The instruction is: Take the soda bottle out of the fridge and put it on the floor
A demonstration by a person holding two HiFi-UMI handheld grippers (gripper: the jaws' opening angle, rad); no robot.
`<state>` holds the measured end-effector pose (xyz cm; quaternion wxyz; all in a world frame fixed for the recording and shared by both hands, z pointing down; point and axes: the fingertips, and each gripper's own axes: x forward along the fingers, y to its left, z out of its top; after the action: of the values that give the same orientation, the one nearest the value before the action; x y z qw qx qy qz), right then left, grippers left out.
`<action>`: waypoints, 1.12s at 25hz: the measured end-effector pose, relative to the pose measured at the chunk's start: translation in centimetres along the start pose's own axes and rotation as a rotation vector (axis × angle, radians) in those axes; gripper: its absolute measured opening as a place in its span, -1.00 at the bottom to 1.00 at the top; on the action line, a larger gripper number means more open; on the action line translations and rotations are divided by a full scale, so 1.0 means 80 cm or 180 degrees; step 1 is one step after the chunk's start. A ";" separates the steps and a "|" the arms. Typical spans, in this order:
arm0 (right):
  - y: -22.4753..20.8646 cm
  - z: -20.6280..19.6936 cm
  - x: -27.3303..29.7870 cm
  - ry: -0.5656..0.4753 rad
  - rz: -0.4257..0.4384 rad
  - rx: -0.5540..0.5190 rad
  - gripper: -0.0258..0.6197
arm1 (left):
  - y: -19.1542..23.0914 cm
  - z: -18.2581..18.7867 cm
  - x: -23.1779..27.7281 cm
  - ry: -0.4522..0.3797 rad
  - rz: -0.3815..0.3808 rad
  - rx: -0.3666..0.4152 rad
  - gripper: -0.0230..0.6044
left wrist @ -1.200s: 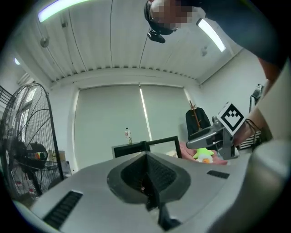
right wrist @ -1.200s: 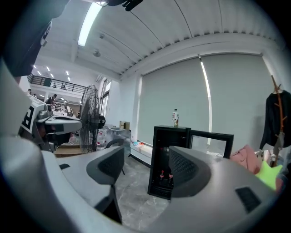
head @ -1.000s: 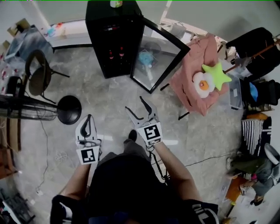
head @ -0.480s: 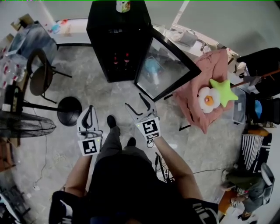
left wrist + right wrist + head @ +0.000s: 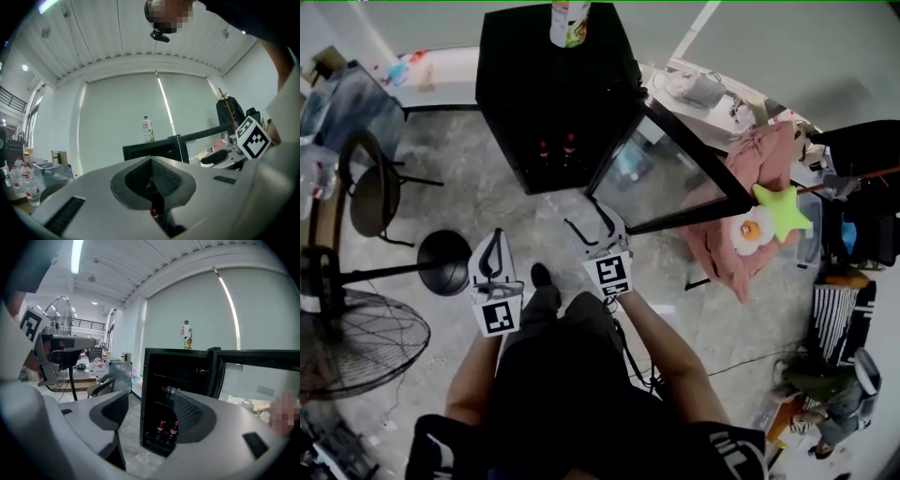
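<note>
A black fridge [image 5: 534, 84] stands at the top of the head view with its glass door [image 5: 675, 178] swung open to the right. Two red-capped soda bottles [image 5: 544, 148] [image 5: 160, 426] stand side by side on its bottom shelf. My right gripper [image 5: 587, 220] [image 5: 150, 420] is open and empty. It points at the fridge opening [image 5: 154, 366], still short of it. My left gripper [image 5: 494, 239] [image 5: 152, 178] is held level to the left, its jaws together with nothing in them. A green-labelled bottle [image 5: 569, 21] [image 5: 187, 335] stands on top of the fridge.
A floor fan [image 5: 356, 337] and a round black stand base [image 5: 445, 258] are at the left, with a chair [image 5: 375, 187] behind them. Right of the door, a pink cloth [image 5: 750, 187] carries a plush egg [image 5: 748, 228] and a green star [image 5: 783, 208]. The person's foot [image 5: 540, 275] is on the grey floor.
The person has walked toward the fridge, which now looks larger and closer. Both grippers came forward with it; the right stays open and the left stays shut.
</note>
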<state>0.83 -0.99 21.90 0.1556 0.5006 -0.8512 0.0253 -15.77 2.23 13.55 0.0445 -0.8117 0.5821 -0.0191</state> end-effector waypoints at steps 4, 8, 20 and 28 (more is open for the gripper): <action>-0.034 -0.024 0.069 0.0063 -0.0033 -0.0005 0.05 | 0.015 -0.030 0.048 0.0081 0.0007 -0.0037 -0.85; -0.062 -0.057 0.129 0.0130 0.0040 0.0026 0.04 | 0.016 -0.066 0.089 0.0156 -0.0008 -0.0001 -0.85; -0.121 -0.200 0.279 0.0359 0.0133 0.0090 0.04 | -0.010 -0.193 0.174 0.0298 0.0009 -0.0030 -0.85; -0.144 -0.321 0.363 0.0500 -0.0024 0.0101 0.04 | -0.018 -0.291 0.189 0.0379 -0.0109 -0.0023 -0.85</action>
<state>3.81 -26.17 53.44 0.2140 0.5027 -0.8340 0.0774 -11.44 -12.78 36.51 0.0065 -0.8191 0.5698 -0.0661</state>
